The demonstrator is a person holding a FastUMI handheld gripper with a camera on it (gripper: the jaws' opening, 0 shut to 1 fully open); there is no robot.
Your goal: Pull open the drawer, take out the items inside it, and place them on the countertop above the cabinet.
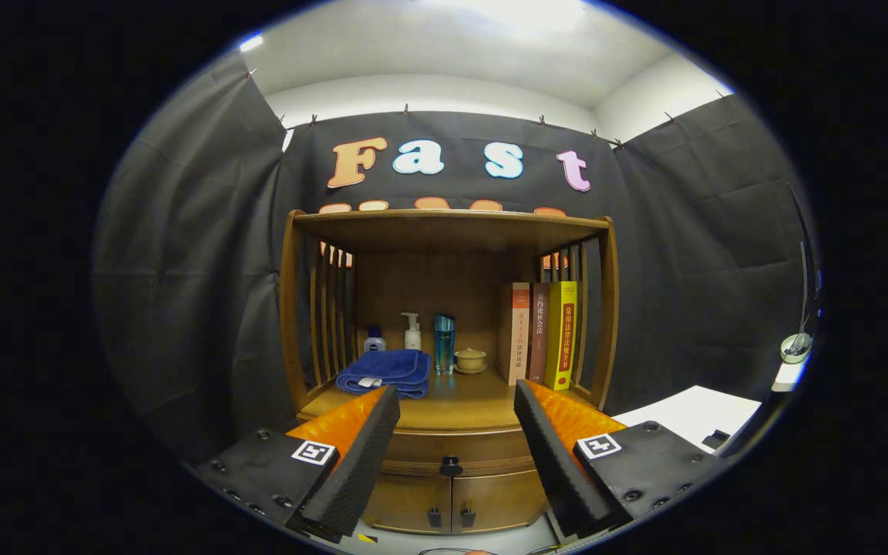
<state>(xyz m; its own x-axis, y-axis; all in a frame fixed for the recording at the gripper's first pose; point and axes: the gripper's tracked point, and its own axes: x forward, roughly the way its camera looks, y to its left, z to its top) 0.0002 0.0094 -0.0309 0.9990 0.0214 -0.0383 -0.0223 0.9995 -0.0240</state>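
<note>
Left to right across the wooden cabinet's surface (459,405): a folded blue towel (385,371) with a small dark-capped bottle (374,339) behind it, a white pump bottle (412,331), a tall teal bottle (444,344), a small lidded ceramic cup on a saucer (470,359), then three upright books (541,331). The tongs (455,432) hang wide open, gripping nothing, well back from the cabinet. Between the fingers sits the target: the closed wooden drawer (452,447) with its small dark knob (451,465), above two little doors. Best approach, I judge: centre on that knob, advance level, close both fingers squarely, then pull straight back.
</note>
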